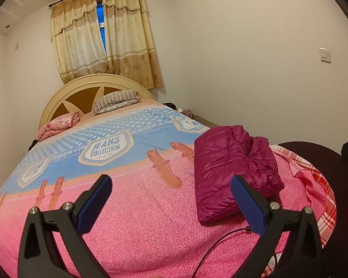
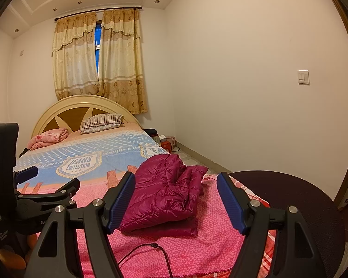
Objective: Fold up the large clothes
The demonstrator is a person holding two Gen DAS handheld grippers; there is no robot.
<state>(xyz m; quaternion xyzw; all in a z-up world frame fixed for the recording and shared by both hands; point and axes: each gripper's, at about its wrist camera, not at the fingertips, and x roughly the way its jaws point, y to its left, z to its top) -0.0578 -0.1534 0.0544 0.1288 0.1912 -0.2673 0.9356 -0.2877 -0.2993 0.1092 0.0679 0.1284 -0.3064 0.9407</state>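
A magenta puffer jacket lies folded into a thick bundle on the pink part of the bedspread, near the bed's right front corner. It also shows in the right wrist view. My left gripper is open and empty, held above the bedspread to the left of the jacket. My right gripper is open and empty, held just short of the jacket, which shows between its fingers. The left gripper also shows at the left of the right wrist view.
A black cable lies on the bedspread in front of the jacket. A striped pillow and a pink folded blanket lie by the headboard. A dark round chair back stands at the bed's right corner. Boxes sit on the floor.
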